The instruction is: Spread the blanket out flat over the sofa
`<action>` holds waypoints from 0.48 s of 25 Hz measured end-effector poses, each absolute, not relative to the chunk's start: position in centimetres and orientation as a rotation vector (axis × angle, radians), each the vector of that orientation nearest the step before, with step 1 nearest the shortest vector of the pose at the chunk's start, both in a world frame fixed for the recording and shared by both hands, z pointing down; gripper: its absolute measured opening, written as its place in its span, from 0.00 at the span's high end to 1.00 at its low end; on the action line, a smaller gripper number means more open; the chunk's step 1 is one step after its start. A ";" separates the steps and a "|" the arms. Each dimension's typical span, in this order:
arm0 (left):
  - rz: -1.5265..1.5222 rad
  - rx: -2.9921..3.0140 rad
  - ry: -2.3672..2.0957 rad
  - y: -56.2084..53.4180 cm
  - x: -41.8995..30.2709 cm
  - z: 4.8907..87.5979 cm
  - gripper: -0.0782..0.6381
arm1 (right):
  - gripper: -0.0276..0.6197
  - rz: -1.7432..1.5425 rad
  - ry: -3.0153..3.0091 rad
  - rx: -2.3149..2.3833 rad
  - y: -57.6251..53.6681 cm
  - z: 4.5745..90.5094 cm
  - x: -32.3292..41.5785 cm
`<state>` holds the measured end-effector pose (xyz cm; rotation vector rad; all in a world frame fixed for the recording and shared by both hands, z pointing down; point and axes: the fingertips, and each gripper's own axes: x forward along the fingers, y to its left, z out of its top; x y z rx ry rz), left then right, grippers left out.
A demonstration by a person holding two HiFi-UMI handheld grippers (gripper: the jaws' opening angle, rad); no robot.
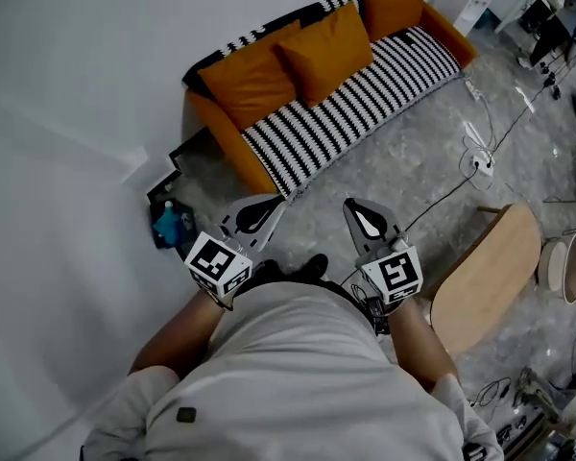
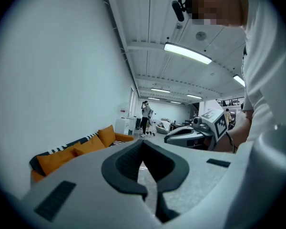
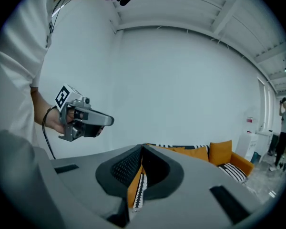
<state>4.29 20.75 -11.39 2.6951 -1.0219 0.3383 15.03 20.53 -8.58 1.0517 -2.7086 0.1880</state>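
My left tongs (image 1: 275, 204): closed tip to tip with nothing between them; my right tongs (image 1: 350, 204): likewise closed and empty, just beside the left pair, both held at my waist. Black-and-white striped blanket (image 1: 350, 104): lies over the seat and back of the long orange fabric sofa (image 1: 226, 133), ahead of both tongs and well apart from them across the grey stone floor (image 1: 394, 171), with three orange cushions (image 1: 317, 51) on it. Oval light wooden table (image 1: 485, 277): to the right of my right tongs.
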 end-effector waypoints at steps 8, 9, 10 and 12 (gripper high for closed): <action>0.341 2.785 -0.944 24.6 0.4 -16.1 0.88 | 0.91 0.156 -2.688 1.166 24.7 -12.3 13.1; 0.332 2.789 -0.943 25.0 -0.2 -16.5 0.88 | 0.91 0.155 -2.687 1.181 25.3 -12.6 12.8; 0.324 2.794 -0.945 25.4 -0.8 -16.9 0.88 | 0.91 0.156 -2.684 1.195 25.7 -13.0 12.4; 0.312 2.804 -0.951 26.0 -2.0 -17.6 0.88 | 0.91 0.149 -2.680 1.224 26.5 -13.8 11.6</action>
